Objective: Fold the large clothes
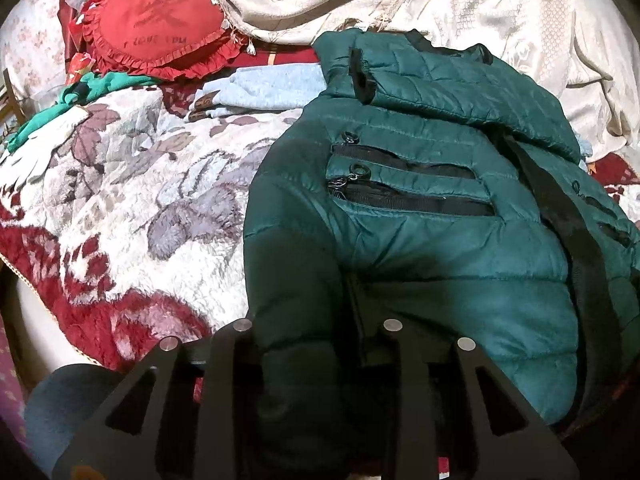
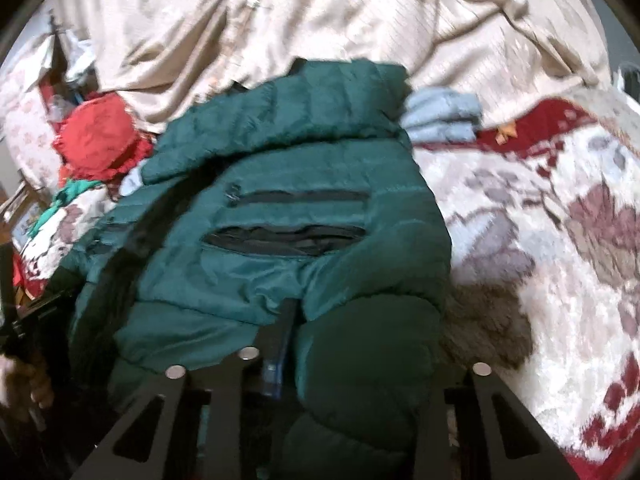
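A: Where does the jacket lie?
B: On the blanket over the bed, its near hem bunched between the fingers of the left tool; in the right wrist view the right tool has the hem too.
A: And beyond it?
B: At eleven o'clock from the left tool, a heart pillow; at twelve, folded clothes just behind the jacket. A draped sheet lies behind everything.
A: Anything at nine?
B: A glove, probably, near the blanket's edge.
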